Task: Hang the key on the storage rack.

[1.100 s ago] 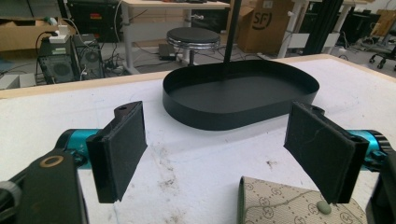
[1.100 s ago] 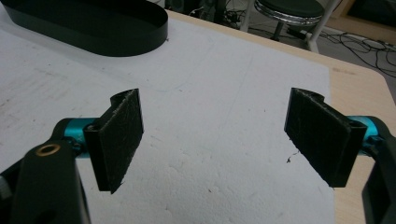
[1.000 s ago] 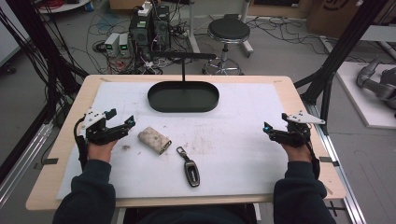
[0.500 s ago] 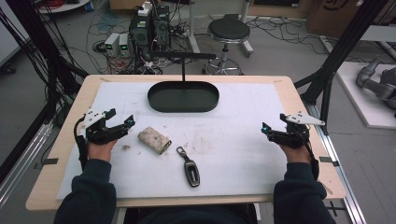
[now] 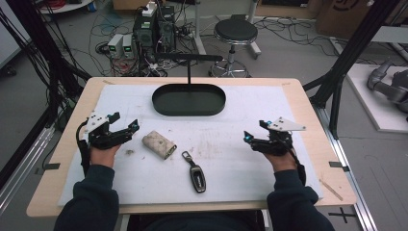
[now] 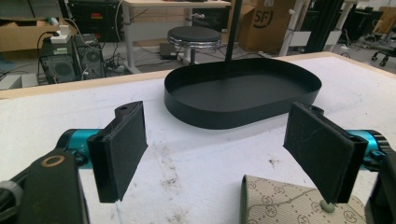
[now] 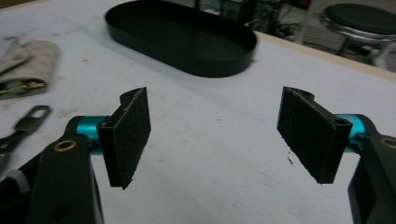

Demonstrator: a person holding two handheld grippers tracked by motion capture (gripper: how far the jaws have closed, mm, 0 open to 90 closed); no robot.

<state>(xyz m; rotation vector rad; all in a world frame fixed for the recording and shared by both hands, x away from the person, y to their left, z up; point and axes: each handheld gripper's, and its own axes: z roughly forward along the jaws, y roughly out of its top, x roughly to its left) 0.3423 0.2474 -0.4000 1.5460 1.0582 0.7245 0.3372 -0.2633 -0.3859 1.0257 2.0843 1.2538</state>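
Pouch [image 5: 159, 144] just beside left gripper [image 5: 131, 129], key fob [image 5: 195, 172] apart on open mat [image 5: 288, 173]

The bench [image 5: 308, 103] has a pale, matt wooden edge, and a white, slightly rough, stained sheet [image 5: 231, 159] that looks like paper or foam board covers it. The oval tray [image 6: 243, 91] looks like thin matt-black metal with a smooth floor. The pouch [image 5: 159, 144] is beige woven cloth with a printed pattern. The key fob [image 5: 197, 176] is dark, faintly glossy plastic with a metal loop. Both grippers' fingers [image 7: 130, 135] carry fuzzy matt-black pads on shiny teal metal posts.
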